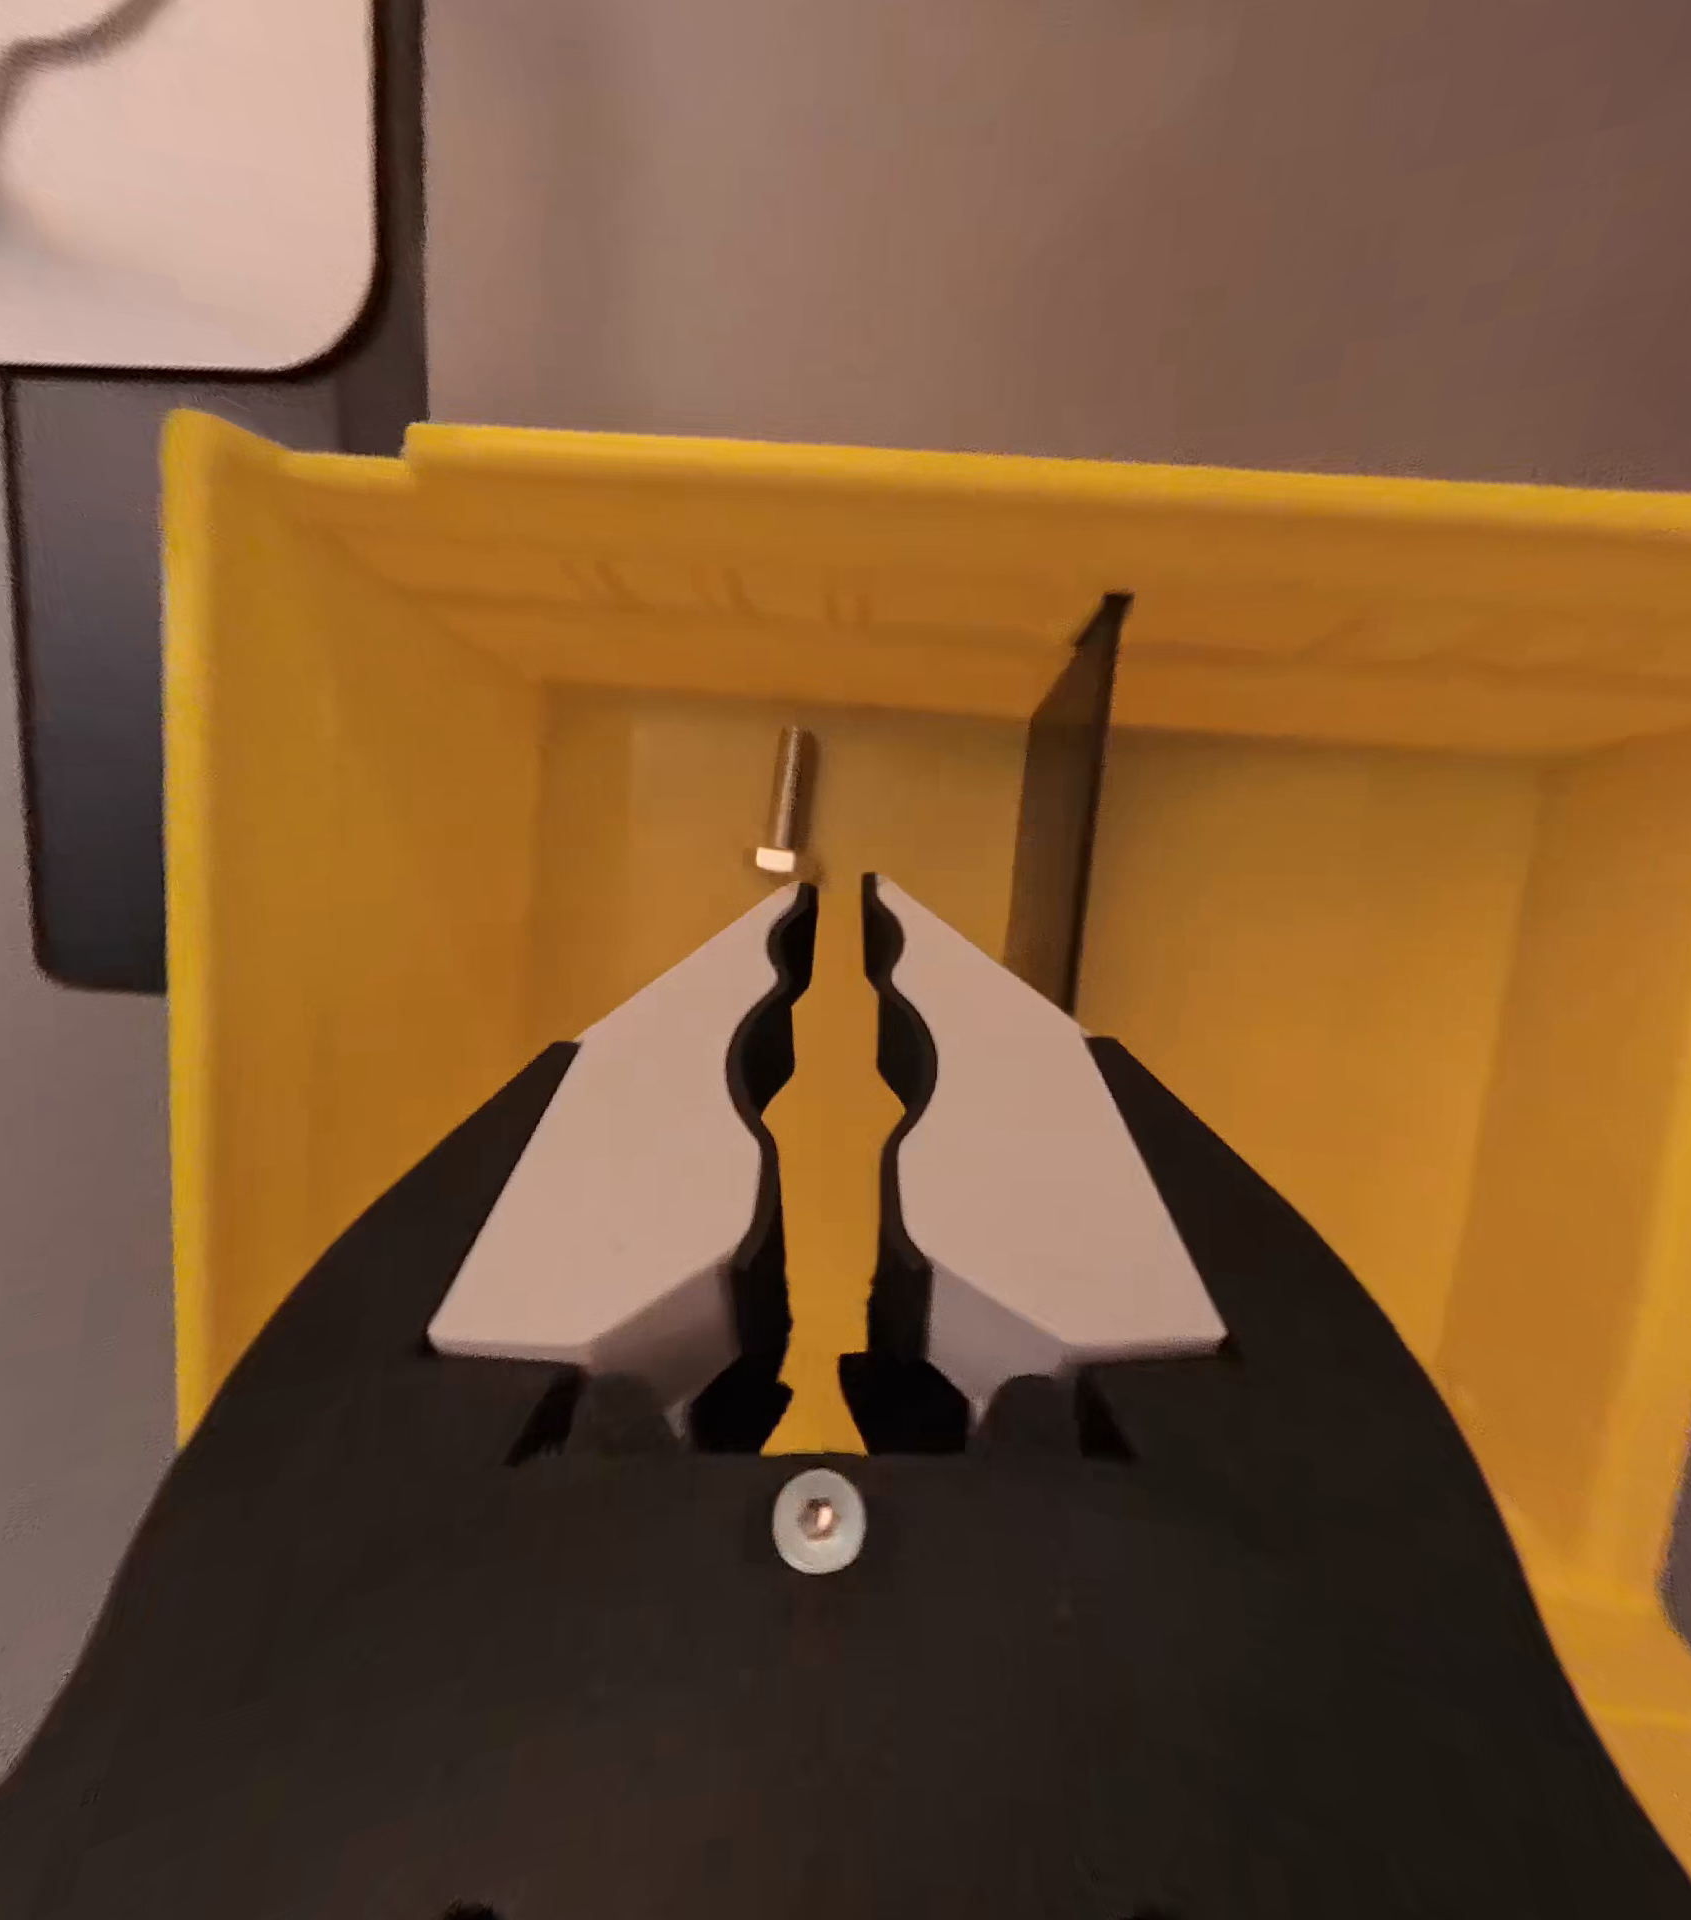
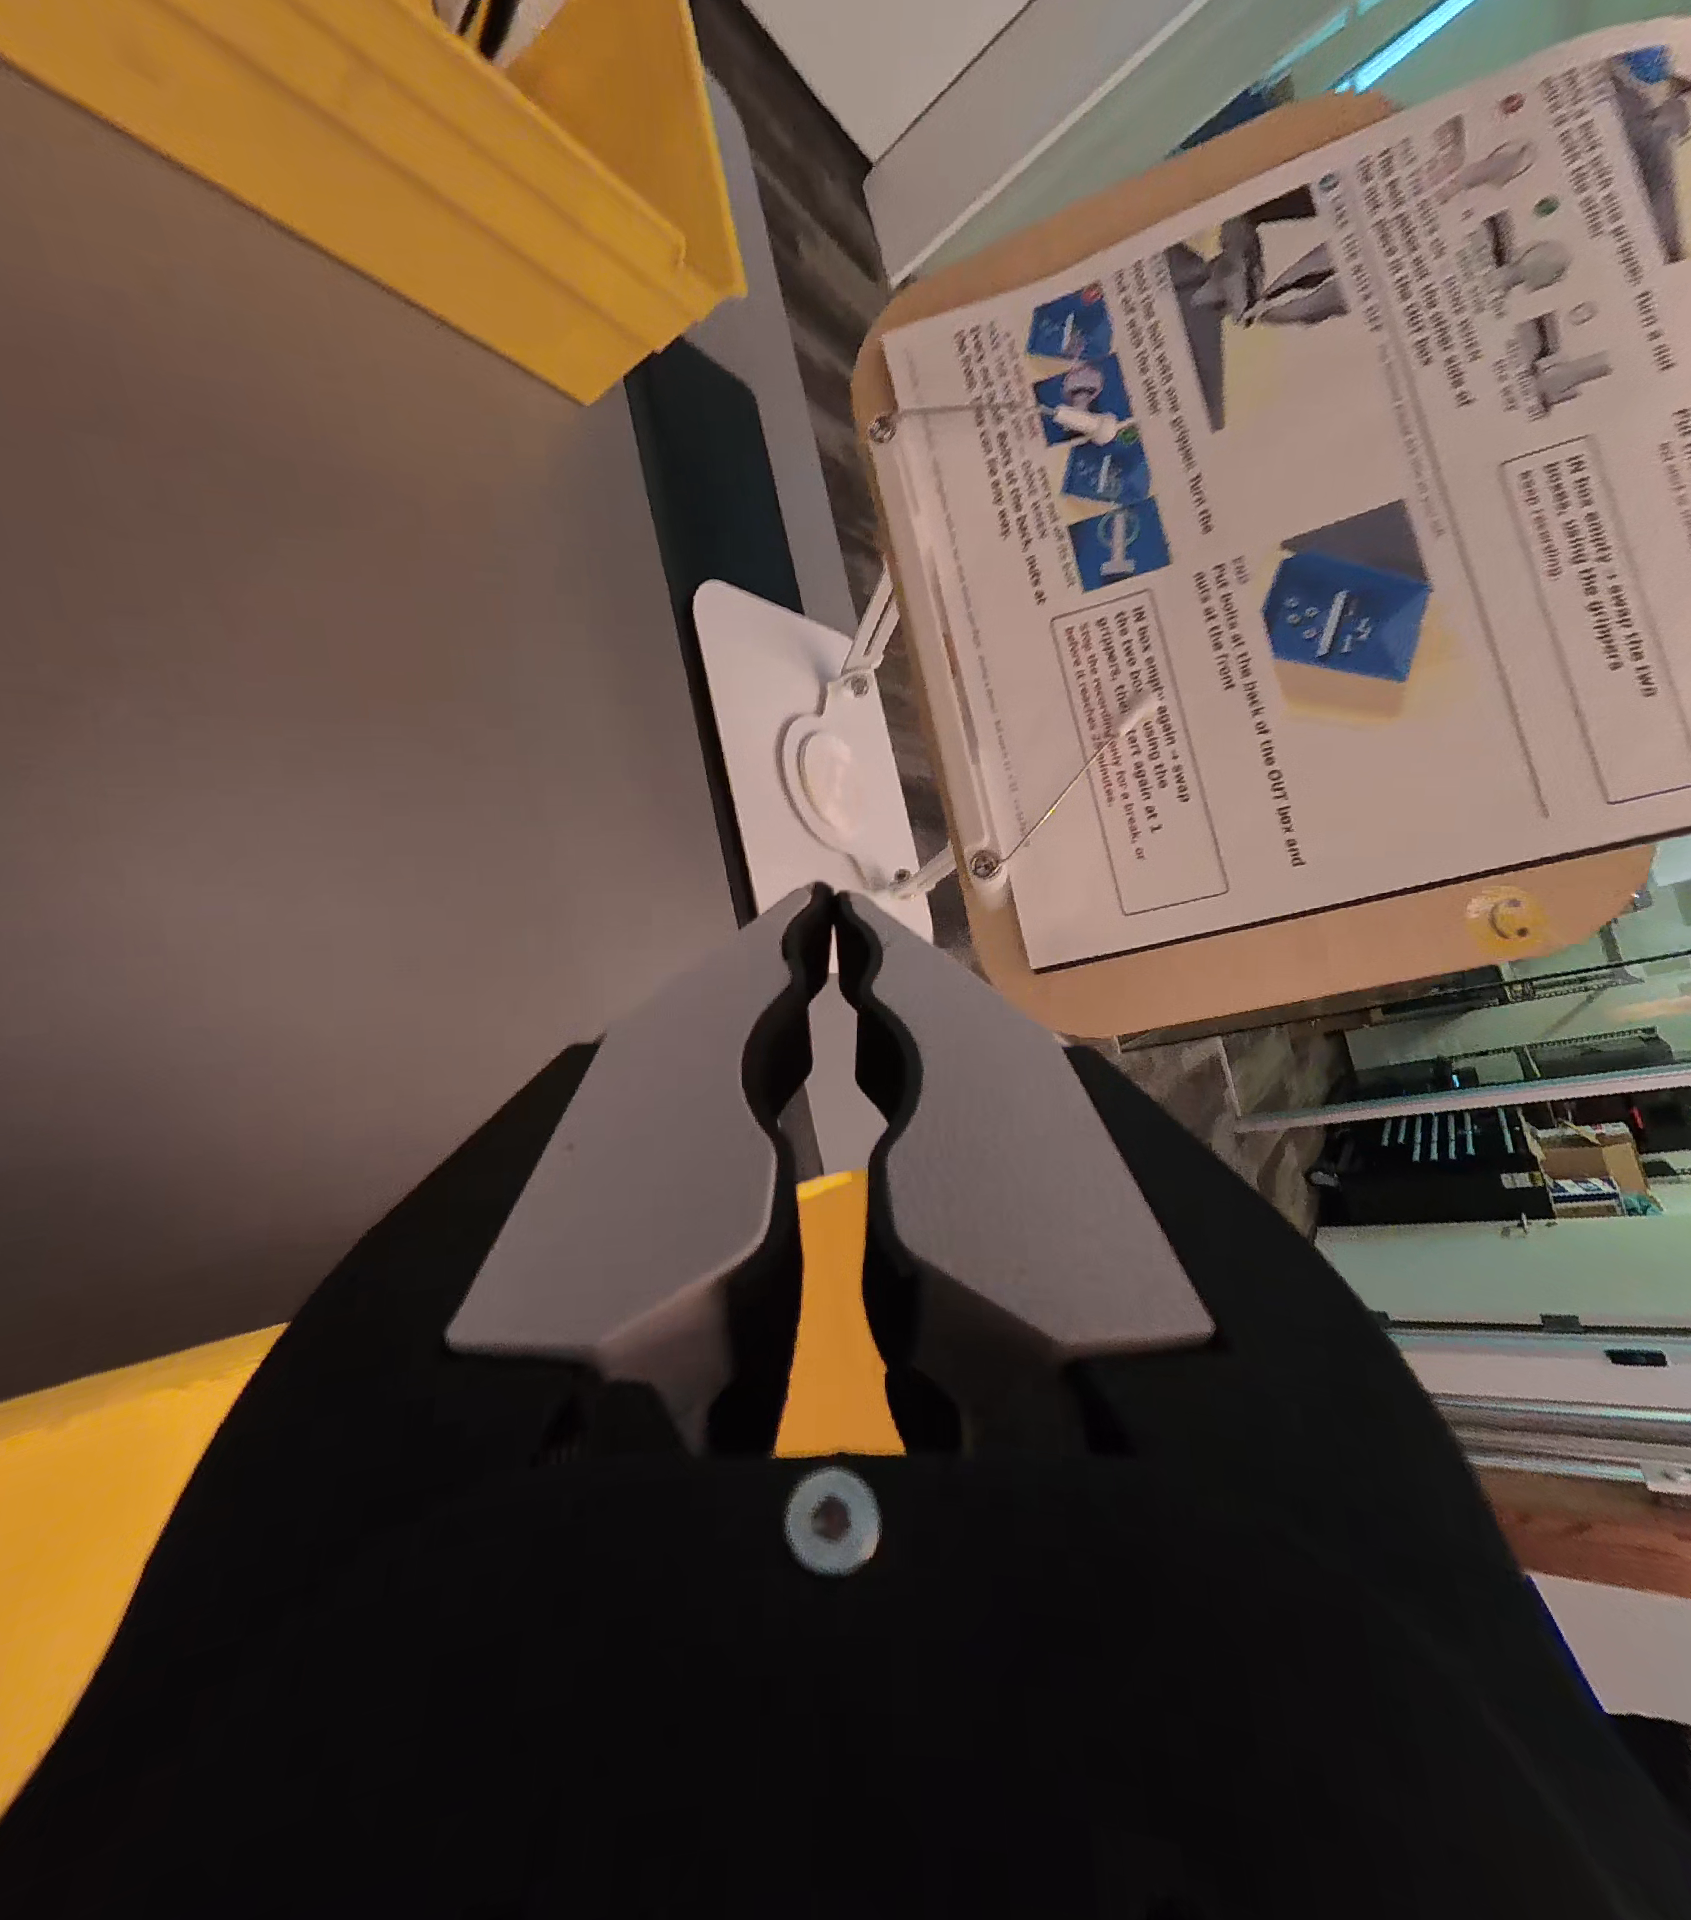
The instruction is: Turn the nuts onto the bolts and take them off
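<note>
In the left wrist view a silver bolt [image 1: 787,798] lies on the floor of a yellow box [image 1: 321,831], head toward me, threaded end pointing away. My left gripper [image 1: 839,883] hangs inside the box just behind the bolt's head, its jaws a small gap apart and empty. A black divider [image 1: 1064,821] splits the box to the right of the bolt. In the right wrist view my right gripper [image 2: 833,920] is shut with nothing between its tips, held in the air beside the table. No nut shows in either view.
The grey table [image 1: 1028,260] carries a white plate with a cable [image 1: 124,177] at far left. In the right wrist view a yellow box [image 2: 405,197] sits upper left, another yellow box [image 2: 20,1558] lower left, and a clipboard with an instruction sheet [image 2: 1288,571] on a white stand [image 2: 799,727]. My hands' fingertips stand some 40 cm from each other.
</note>
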